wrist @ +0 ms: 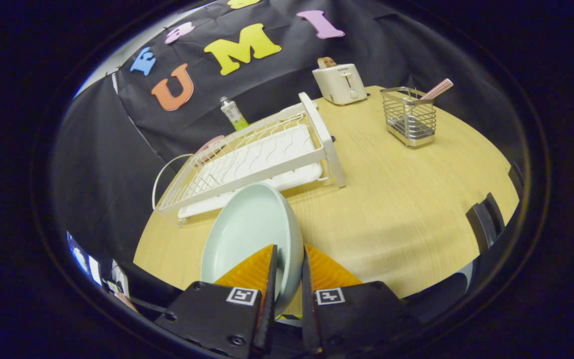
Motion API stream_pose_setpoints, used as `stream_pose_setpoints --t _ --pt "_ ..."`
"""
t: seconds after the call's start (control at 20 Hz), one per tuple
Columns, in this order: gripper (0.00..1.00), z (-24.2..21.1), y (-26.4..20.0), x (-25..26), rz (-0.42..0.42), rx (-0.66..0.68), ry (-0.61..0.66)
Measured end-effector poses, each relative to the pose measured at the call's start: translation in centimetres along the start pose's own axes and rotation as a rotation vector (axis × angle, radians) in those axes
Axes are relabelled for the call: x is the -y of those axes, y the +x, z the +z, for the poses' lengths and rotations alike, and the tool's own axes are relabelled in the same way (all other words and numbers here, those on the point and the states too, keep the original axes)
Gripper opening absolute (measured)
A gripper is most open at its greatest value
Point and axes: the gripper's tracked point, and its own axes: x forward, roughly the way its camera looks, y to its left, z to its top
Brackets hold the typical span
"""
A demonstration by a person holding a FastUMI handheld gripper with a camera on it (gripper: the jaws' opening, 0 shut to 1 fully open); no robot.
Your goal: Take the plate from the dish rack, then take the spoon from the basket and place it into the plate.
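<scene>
**Now the plate hangs clear of the rack, pinched by its rim**

Gripper view: the gripper [287,267] has both fingers clamped on the rim of the pale green plate [249,234], one finger on the inner face, the other on the outer. The plate stands on edge between them, tilted, its hollow turned toward the dish rack [262,154]. That edge grip makes sense: a plate stored upright offers only its rim. It sits just ahead of the fingers, in front of the white rack and above the wooden table [401,199], apparently not touching either. Beyond, well apart, the wire basket [409,117] stands upright near the toaster [341,83], the spoon [436,89] leaning out with its handle up, easy to reach. A tube [232,113] stands behind the rack. Judging by this, the plate needs laying flat next.
</scene>
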Motion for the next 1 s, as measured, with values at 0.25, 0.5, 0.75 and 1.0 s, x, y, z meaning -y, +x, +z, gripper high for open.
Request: stream_pose_setpoints --t 0.25,0.5,0.75,1.0 --pt "0.42 -0.1 0.7 1.2 -0.039 0.043 -0.097" --pt "0.84 3.1 -1.4 2.5 -0.096 0.288 -0.279" --pt "1.0 6.5 -3.7 5.8 -0.132 0.462 -0.274" --pt "1.0 11.6 -6.0 13.0 -0.181 0.578 -0.211"
